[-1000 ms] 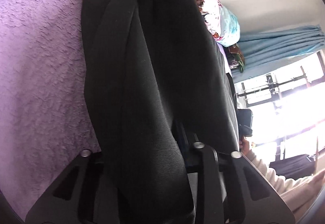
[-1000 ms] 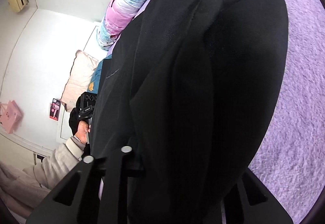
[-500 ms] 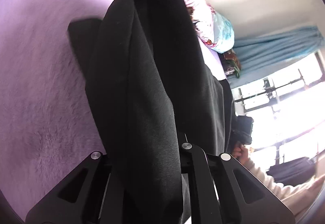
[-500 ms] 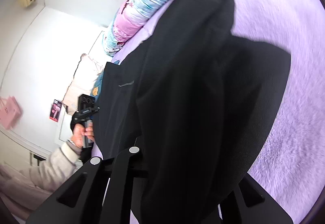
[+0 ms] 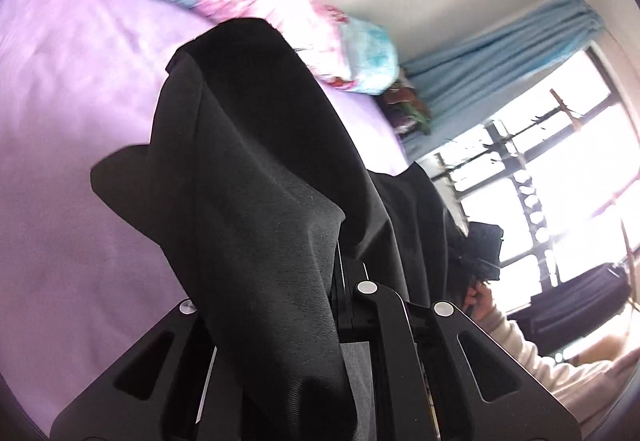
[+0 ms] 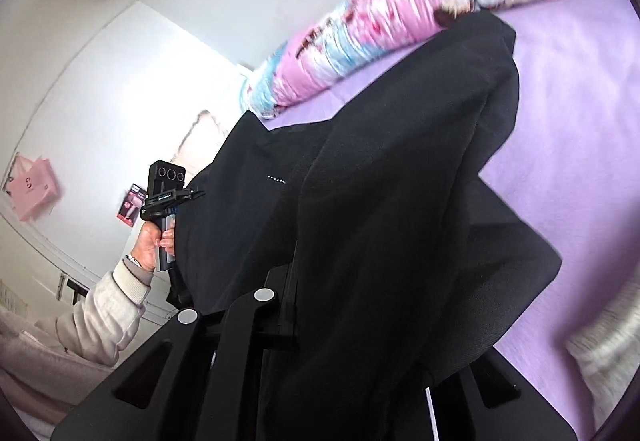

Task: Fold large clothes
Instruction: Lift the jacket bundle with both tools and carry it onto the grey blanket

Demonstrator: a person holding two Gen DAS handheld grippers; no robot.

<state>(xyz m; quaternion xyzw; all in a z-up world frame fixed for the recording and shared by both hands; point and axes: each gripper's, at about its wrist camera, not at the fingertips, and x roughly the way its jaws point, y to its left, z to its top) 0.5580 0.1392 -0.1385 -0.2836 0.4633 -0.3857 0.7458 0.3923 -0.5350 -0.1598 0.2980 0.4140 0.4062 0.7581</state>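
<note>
The left gripper (image 5: 344,281) has its two black plastic fingers pinched together on a fold of one large black woven garment (image 5: 256,201), the cloth draping over the fingers and hiding the tips. The right gripper (image 6: 296,281) is likewise clamped on another edge of the same garment (image 6: 392,201), whose fabric spills over the right finger (only the left finger's two silver screws show clearly). Both pairs of jaws have just been closing, with the cloth between them. The garment hangs between the two grippers, raised above one purple fuzzy bedspread (image 5: 60,121), its lower part trailing toward that surface; whether it touches there cannot be told. From the right wrist view one hand (image 6: 154,241) in a cream knit sleeve (image 6: 104,313) grips the handle of the left tool. From the left wrist view the other hand (image 5: 482,299) shows dimly against one bright window (image 5: 560,161). One long pink-and-blue floral quilt roll (image 6: 360,41) lies along the far edge of the bed, and one light blue curtain (image 5: 500,45) hangs beside the window
</note>
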